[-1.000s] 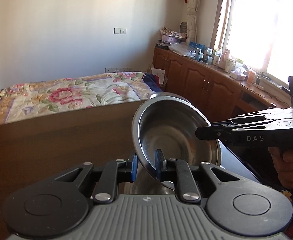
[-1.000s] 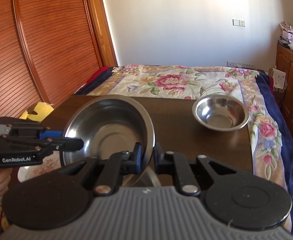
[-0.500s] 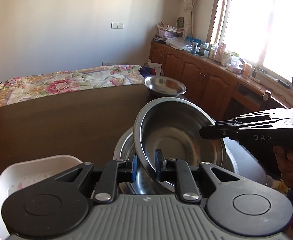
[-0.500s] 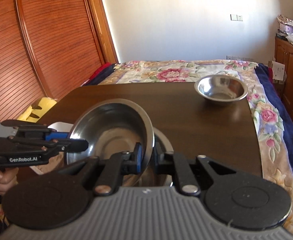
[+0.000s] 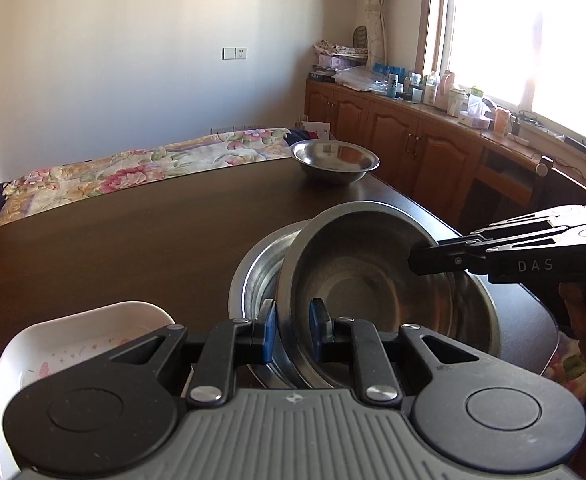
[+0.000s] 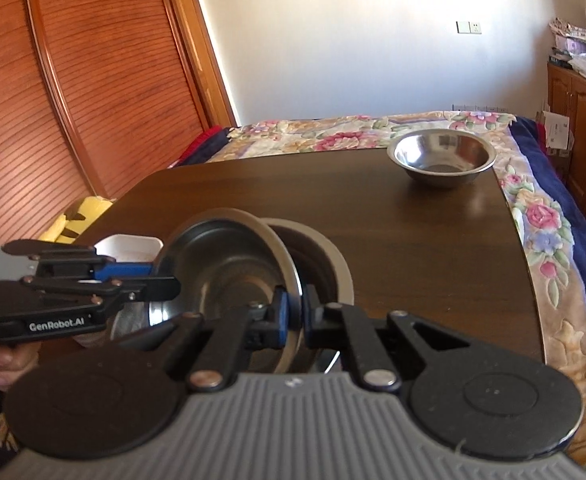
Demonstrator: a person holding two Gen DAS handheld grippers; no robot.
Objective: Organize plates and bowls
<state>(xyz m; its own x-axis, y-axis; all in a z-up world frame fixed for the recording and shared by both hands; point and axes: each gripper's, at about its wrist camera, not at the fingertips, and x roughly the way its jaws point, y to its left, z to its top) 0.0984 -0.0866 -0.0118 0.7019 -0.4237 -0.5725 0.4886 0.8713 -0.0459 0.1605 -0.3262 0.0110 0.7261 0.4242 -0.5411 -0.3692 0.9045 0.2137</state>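
Observation:
Both grippers pinch the rim of one steel bowl point(image 5: 357, 280) from opposite sides. My left gripper point(image 5: 291, 330) is shut on its near rim; my right gripper point(image 6: 293, 314) is shut on the other rim and shows in the left wrist view point(image 5: 421, 262). The held bowl point(image 6: 221, 276) sits tilted inside a larger steel bowl point(image 5: 261, 268) on the dark table point(image 5: 133, 240). The larger bowl point(image 6: 325, 264) shows behind it in the right wrist view. A smaller steel bowl point(image 5: 335, 158) stands at the far corner, also in the right wrist view point(image 6: 441, 156).
A white square dish point(image 5: 69, 344) lies left of the nested bowls, also in the right wrist view point(image 6: 131, 248). A flowered bed point(image 6: 373, 136) lies beyond the table. Wooden cabinets point(image 5: 413, 144) with clutter run under the window on the right.
Both grippers have lowered the held bowl from mid-air down into the larger bowl on the table. The grip on the rim is unchanged.

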